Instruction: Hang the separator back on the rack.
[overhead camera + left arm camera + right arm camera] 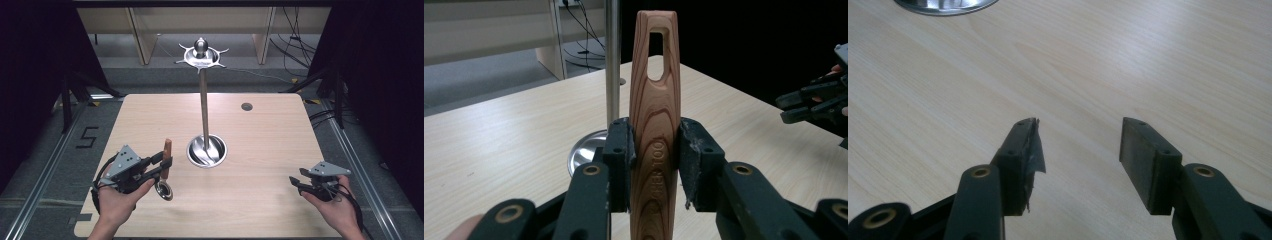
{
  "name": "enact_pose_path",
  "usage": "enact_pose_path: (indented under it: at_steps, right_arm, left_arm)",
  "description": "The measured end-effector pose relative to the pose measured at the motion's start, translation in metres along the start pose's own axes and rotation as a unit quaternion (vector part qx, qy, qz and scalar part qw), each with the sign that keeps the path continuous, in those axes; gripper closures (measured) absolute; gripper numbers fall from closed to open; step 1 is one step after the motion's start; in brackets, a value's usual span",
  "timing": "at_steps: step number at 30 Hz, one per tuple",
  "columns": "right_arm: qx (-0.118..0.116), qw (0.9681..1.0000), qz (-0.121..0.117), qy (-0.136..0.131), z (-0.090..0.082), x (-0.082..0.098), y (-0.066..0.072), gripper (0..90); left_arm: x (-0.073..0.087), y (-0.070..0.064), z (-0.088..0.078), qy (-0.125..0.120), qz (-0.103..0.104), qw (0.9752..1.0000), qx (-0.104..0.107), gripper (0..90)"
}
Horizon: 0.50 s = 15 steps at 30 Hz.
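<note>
The wooden-handled utensil (166, 160) stands nearly upright in the left gripper (165, 162), near the table's front left, just left of the stand's base. Its handle (655, 115) is pale reddish wood with strong grain, has a long hanging slot near the top and stamped lettering lower down that is partly hidden. In the high view a round metal head (164, 190) hangs below the jaws, just above the tabletop; whether it touches the wood cannot be told, and what kind of head it is cannot be made out.

The left gripper's 2 jaws are closed tight on the handle, 1 pad (620, 160) on each side, gripping it about midway along its length. A hand (117, 200) holds this gripper from below.

Just right of the utensil stands a metal utensil stand (204, 100): a shallow round steel dish (207, 151) as its base, a slim pole rising from the dish's middle, and a hooked crown with a ball knob (201, 52) on top. The dish is bare apart from the pole's foot, and no hook carries anything.

The right gripper (1080, 142) is at the table's front right, well apart from the stand, held in the other hand (337, 207). Its jaws are spread wide with nothing between them, hovering over bare light wooden table (270, 140). The left pad (1030, 147) has a torn, frayed liner.

A small dark grommet (246, 106) sits in the table near its far edge.
</note>
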State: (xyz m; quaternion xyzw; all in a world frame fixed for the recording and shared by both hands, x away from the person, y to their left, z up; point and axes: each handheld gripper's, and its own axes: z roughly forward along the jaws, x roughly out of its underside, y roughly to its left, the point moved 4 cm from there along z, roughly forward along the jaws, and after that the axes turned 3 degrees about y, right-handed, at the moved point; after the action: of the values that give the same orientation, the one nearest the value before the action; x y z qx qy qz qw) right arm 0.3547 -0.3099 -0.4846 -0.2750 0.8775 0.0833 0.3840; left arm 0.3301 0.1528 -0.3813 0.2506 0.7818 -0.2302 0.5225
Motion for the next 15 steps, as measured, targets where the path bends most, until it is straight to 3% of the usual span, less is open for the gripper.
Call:
enact_pose_path:
  at_steps: [9,13,15]
  right_arm:
    - [0.005,0.9999,-0.008,-0.008,0.0,-0.001,-0.002,49.9]
    - [0.002,0.9999,0.01,-0.005,-0.001,-0.001,0.002,50.0]
    - [0.003,0.9999,0.008,-0.006,-0.001,-0.001,0.001,49.9]
  left_arm:
    - [-0.011,0.0,-0.008,-0.018,0.015,0.9997,0.0,67.3]
    - [-0.013,-0.001,-0.009,-0.023,0.017,0.9996,0.003,67.3]
    - [-0.013,-0.001,-0.01,-0.023,0.018,0.9996,0.002,67.4]
